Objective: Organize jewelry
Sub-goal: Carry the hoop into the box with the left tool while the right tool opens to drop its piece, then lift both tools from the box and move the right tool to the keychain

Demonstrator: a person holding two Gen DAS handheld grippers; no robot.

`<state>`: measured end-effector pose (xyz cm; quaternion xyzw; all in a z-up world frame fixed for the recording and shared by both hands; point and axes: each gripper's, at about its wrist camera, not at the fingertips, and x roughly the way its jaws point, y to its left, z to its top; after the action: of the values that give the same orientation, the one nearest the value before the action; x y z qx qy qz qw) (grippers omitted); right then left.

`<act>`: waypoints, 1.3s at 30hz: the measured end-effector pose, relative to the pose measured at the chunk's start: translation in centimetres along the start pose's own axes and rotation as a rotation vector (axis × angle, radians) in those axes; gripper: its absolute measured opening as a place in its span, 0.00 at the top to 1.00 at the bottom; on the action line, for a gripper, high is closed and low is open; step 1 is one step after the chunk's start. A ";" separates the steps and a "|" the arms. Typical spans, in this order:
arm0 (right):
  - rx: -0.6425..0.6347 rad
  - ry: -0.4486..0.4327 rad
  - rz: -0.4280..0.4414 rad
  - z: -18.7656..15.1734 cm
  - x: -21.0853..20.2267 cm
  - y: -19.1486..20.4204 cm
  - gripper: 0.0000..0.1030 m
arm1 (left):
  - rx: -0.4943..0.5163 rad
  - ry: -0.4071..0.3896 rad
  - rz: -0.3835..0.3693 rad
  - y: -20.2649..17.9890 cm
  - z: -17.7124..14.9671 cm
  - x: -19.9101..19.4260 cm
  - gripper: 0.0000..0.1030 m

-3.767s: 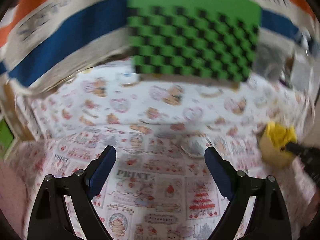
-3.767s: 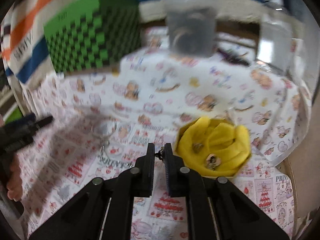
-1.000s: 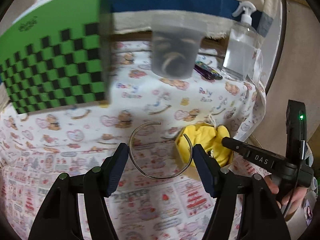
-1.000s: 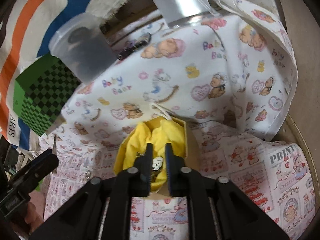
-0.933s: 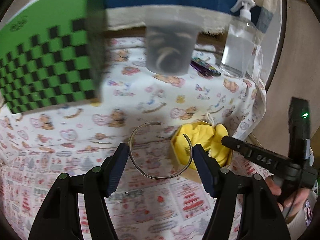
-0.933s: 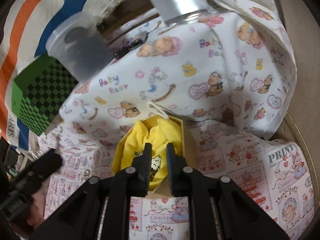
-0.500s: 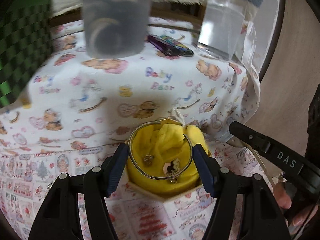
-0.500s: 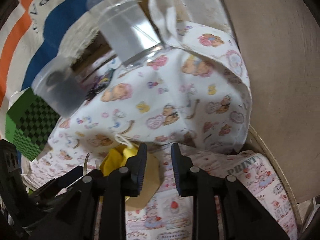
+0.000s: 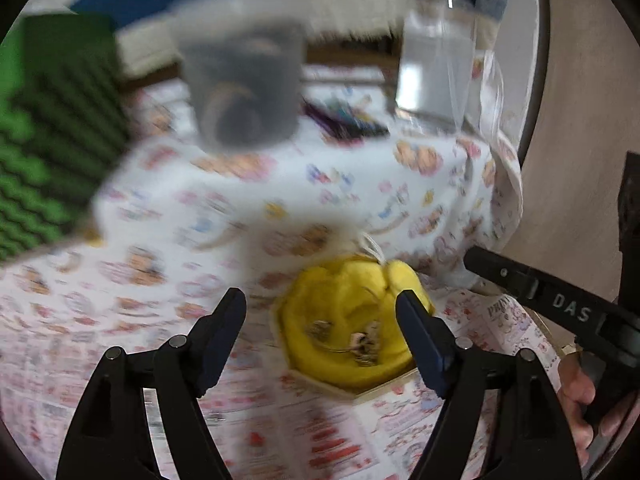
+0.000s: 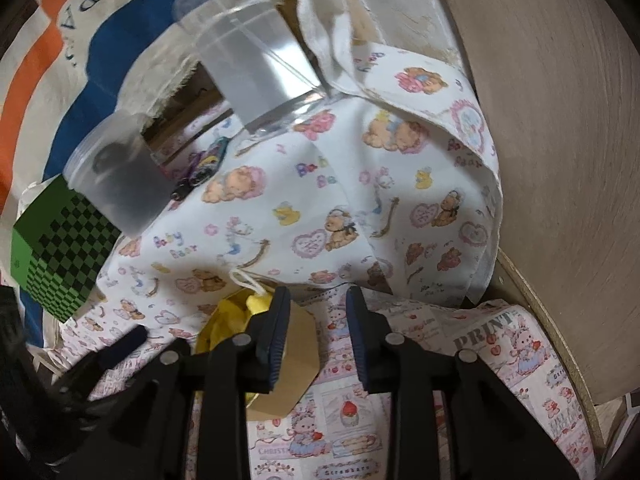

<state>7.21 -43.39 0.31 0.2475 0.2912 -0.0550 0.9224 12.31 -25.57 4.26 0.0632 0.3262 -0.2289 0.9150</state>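
On the cartoon-bear printed cloth (image 9: 248, 216) stand one frosted plastic cup (image 9: 240, 88), one clear pump bottle (image 9: 436, 68) and one green-and-black checkered box (image 9: 52, 152), with a small dark, multicoloured object (image 9: 344, 122) lying between cup and bottle; all sit well behind the work spot, and nothing lies between the grippers and the box. One hexagonal wooden box lined with yellow cloth (image 9: 348, 332) sits near the front edge, holding several small metal jewelry pieces (image 9: 360, 346), blurred beyond counting, among them a thin wire bangle. The left gripper (image 9: 320, 324) hangs over it, its jaws having just opened wide, empty, the yellow lining showing between the fingertips. The right gripper (image 10: 316, 320), jaws having just parted a little and holding nothing, sits just right of the box, whose wooden wall shows between its fingers. A hand (image 9: 580, 396) holds the right gripper's handle.
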 end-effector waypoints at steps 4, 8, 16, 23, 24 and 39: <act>-0.044 -0.016 0.020 -0.3 -0.8 1.6 0.71 | -0.010 -0.088 0.054 2.3 -0.5 -4.1 0.24; -0.102 -0.036 0.050 -0.9 -1.7 3.6 0.66 | -0.016 -0.151 0.110 4.4 -1.4 -7.7 0.23; -0.275 -0.067 0.123 -3.8 -3.3 8.8 0.53 | -0.049 -0.255 0.180 6.9 -3.8 -12.8 0.23; -0.318 -0.058 0.128 -4.9 -3.2 9.9 0.47 | -0.115 -0.239 0.230 10.3 -6.4 -12.4 0.22; -0.321 -0.054 0.126 -5.0 -3.0 9.9 0.47 | -0.134 -0.226 0.231 10.9 -6.8 -11.9 0.22; -0.377 0.017 0.076 -6.3 -1.2 11.6 0.45 | -0.266 -0.178 0.309 16.4 -8.4 -11.5 0.22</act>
<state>5.83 -30.30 1.46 0.0817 0.2948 0.0373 0.9513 7.22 -4.47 4.33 -0.0295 0.2579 -0.0457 0.9646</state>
